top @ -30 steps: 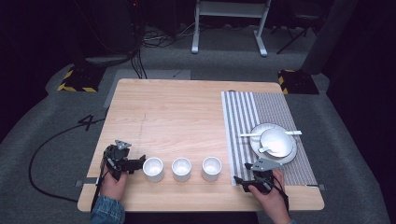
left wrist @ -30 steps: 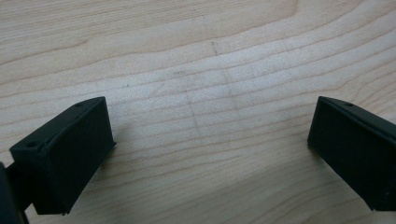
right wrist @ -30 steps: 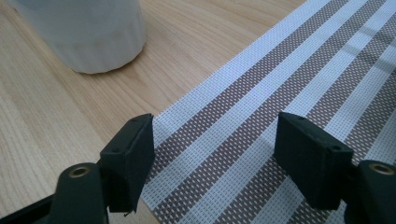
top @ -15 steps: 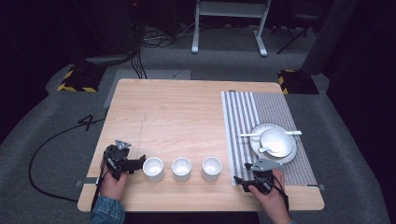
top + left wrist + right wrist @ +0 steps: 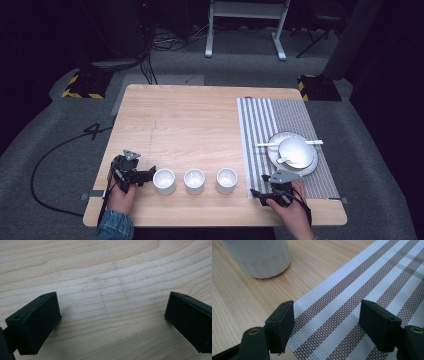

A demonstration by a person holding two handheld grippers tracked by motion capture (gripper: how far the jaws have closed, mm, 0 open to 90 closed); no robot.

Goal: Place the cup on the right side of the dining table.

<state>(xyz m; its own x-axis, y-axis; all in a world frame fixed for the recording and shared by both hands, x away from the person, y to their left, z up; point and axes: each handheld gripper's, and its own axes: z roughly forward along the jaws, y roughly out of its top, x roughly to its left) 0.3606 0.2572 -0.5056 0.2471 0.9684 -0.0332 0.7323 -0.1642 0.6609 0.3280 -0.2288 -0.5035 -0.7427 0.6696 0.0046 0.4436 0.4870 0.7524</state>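
The wooden counter (image 5: 200,120) carries three white cups in one row near the person's edge: the left cup (image 5: 164,181), the middle cup (image 5: 194,181) and the right cup (image 5: 226,180). I use the middle cup as the landmark. The left cup and the right cup stand beside it, one on each side, apart from it and not touching. To the right of the middle cup, beyond the right cup, lies a striped placemat (image 5: 260,125) on the counter. On the far part of this placemat stands a white plate (image 5: 274,159) with a white bowl (image 5: 296,151) on it, and something like a white spoon (image 5: 268,144) rests across the plate's far rim. The left gripper (image 5: 148,175) is to the left of the middle cup, just beside the left cup, held by the left hand (image 5: 122,195). In the left gripper view its jaws stand wide open with bare wood between them, and they hold nothing. The right gripper (image 5: 256,193) is to the right of the middle cup, past the right cup, at the near left corner of the placemat, held by the right hand (image 5: 290,210). In the right gripper view its jaws are also wide apart and empty, low over the placemat's edge (image 5: 332,315), and the right cup (image 5: 259,257) stands ahead of them, apart from the left jaw.
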